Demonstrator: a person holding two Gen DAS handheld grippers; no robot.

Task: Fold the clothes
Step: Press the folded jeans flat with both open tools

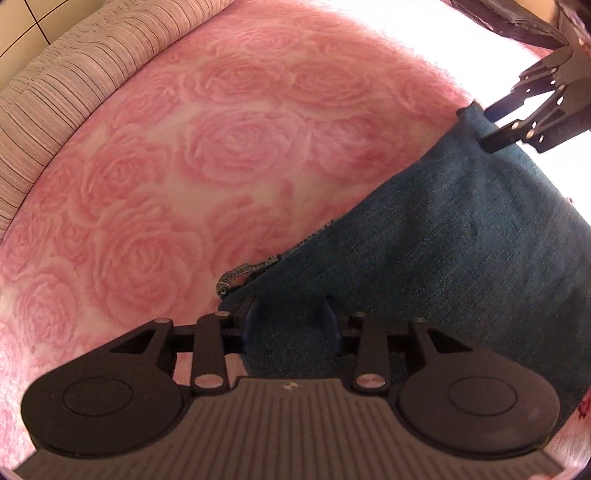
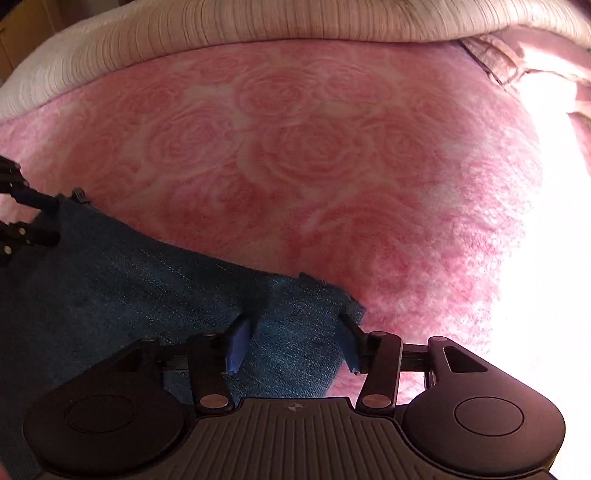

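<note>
A dark blue denim garment (image 1: 461, 240) lies on a pink rose-patterned blanket (image 1: 221, 147). My left gripper (image 1: 291, 321) is shut on a thick bunch of the denim near a frayed seam end (image 1: 243, 273). In the same view my right gripper (image 1: 493, 127) stands at the far corner of the denim. In the right wrist view the denim (image 2: 129, 266) runs from lower left to between the fingers of my right gripper (image 2: 293, 339). Those jaws stand apart, the blue pads (image 2: 238, 347) showing bare faces, the cloth loose between them. My left gripper (image 2: 40, 218) shows at the left edge.
A striped beige cover (image 1: 74, 74) (image 2: 295, 22) borders the blanket (image 2: 314, 166) on its far side. Tiled floor (image 1: 22, 22) shows beyond it. Strong sunlight washes out the blanket's right part (image 2: 554, 258). A pinkish cloth (image 2: 517, 55) lies at the top right.
</note>
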